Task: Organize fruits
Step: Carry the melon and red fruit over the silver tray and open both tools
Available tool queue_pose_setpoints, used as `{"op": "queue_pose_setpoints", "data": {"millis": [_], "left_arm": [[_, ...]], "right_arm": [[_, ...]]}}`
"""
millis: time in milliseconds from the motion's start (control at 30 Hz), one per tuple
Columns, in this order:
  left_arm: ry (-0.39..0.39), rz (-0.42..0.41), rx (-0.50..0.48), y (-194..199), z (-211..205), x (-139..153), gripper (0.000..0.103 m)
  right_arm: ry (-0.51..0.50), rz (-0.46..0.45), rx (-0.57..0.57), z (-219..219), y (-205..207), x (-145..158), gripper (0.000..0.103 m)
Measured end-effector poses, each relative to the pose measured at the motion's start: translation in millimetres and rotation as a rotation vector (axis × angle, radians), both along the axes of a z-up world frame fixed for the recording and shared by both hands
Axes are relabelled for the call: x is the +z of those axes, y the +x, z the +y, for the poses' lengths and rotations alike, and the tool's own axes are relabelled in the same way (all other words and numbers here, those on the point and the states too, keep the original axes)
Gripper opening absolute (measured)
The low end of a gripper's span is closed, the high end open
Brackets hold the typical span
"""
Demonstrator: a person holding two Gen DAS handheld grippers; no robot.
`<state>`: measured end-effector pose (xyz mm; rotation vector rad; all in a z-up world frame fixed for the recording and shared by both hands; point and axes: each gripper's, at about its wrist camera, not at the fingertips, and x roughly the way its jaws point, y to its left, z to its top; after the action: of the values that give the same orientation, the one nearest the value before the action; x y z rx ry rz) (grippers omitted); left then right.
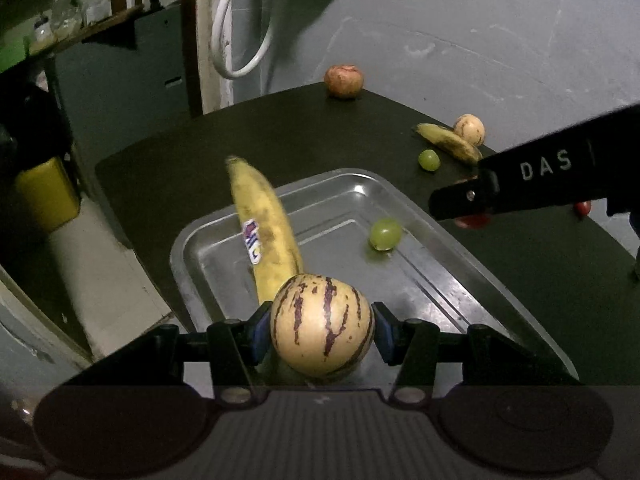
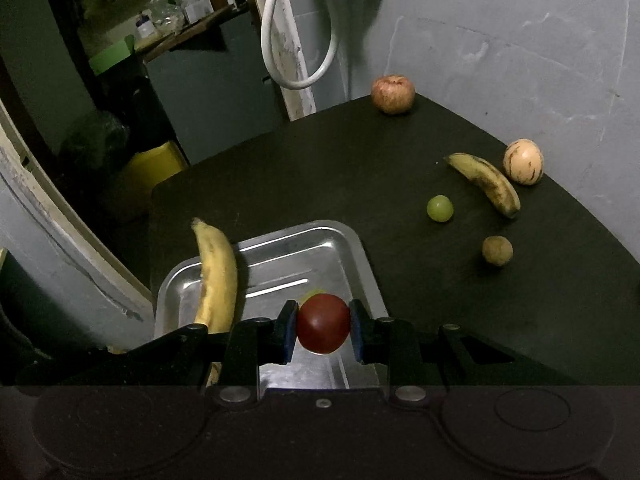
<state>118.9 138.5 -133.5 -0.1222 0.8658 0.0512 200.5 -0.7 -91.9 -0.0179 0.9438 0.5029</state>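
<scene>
Here the red fruit [image 2: 323,323] mostly hides a tray [image 2: 360,264] grape [image 2: 316,293].

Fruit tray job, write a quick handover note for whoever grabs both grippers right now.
Left gripper: shut on a striped melon, over the tray.
Right gripper: shut on a tomato, also over the tray.
Done: banana leaning on the tray's rim, one grape inside.
Left on the table: apple, second melon, spotted banana, second grape, small brown fruit.
Next, likely: release both fruits into the tray, then fetch the rest.
</scene>
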Motion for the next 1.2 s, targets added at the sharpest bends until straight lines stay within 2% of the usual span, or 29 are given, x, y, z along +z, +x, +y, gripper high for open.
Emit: {"op": "queue_pose_setpoints", "data": {"millis": [200, 433, 600, 767, 1200], "left_arm": [[-0.066, -0.025, 0.054, 8, 19, 13, 0.055], [-0.063, -0.056, 0.026, 52, 19, 24, 0.055], [-0.069, -0.037, -0.014, 89, 8, 16, 0.055], [-0.087, -0.005, -0.01, 109, 8, 4, 0.055], [-0.103, 0.042, -0.012, 117, 15, -9, 0.056]], "right_arm": [[-0.007, 0.008, -0.01, -12, -3, -3, 0.029], [-0.017, 0.03, -0.015, -22, -14, -12, 0.029], [-0.03, 0.046, 0.007, -13, -22, -22, 0.029], [-0.041, 0.052, 0.037, -1, -30, -33, 0.029], [-0.071, 0.038, 0.064, 18, -25, -51, 0.029]]}}
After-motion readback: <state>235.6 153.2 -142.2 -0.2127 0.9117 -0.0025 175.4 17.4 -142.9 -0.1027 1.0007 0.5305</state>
